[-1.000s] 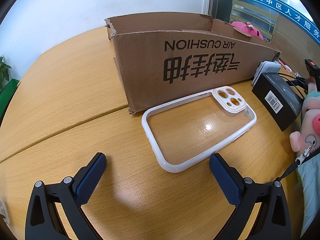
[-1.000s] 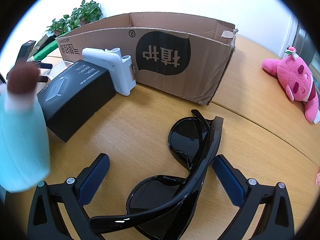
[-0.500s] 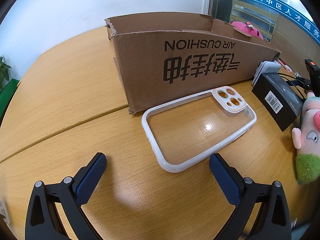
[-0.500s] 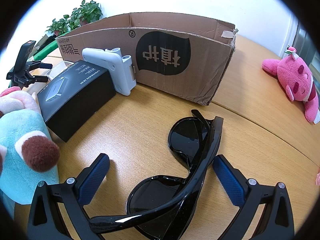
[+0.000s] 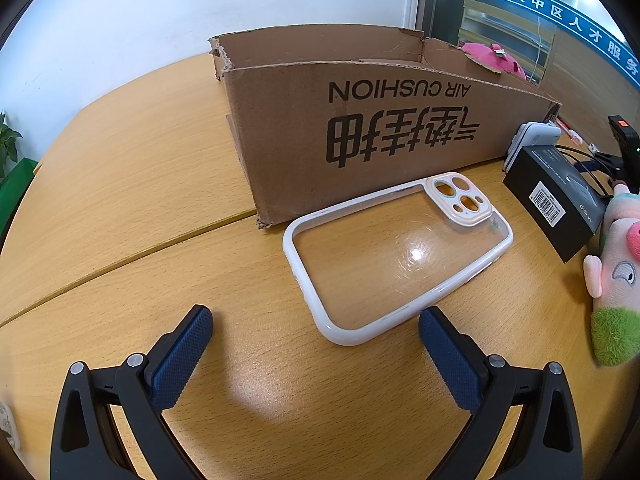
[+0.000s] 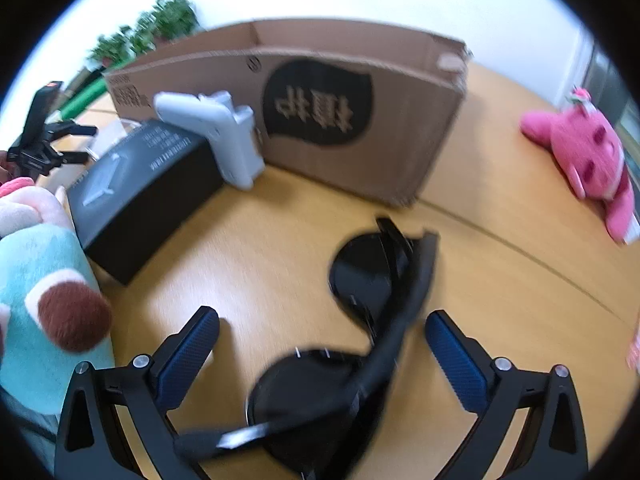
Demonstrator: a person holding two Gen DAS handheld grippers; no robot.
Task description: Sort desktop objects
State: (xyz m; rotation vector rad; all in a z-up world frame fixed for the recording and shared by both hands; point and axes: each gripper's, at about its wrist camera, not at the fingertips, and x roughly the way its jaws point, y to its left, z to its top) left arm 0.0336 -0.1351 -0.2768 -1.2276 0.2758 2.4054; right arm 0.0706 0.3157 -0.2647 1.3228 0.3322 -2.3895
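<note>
One cardboard box [image 5: 372, 128]; one clear phone case [image 5: 396, 256]; one black carton [image 5: 556, 200]; one white device [image 6: 218, 136]; one pair of sunglasses [image 6: 360, 320]; two plush toys, one pink [image 6: 584, 160], one teal [image 6: 36, 304].

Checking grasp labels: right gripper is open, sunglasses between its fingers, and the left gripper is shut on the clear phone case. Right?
Not quite. The left gripper is open too; in the left wrist view the phone case lies flat on the table, not gripped. The right gripper is open with the sunglasses between its fingers, as you said.
</note>
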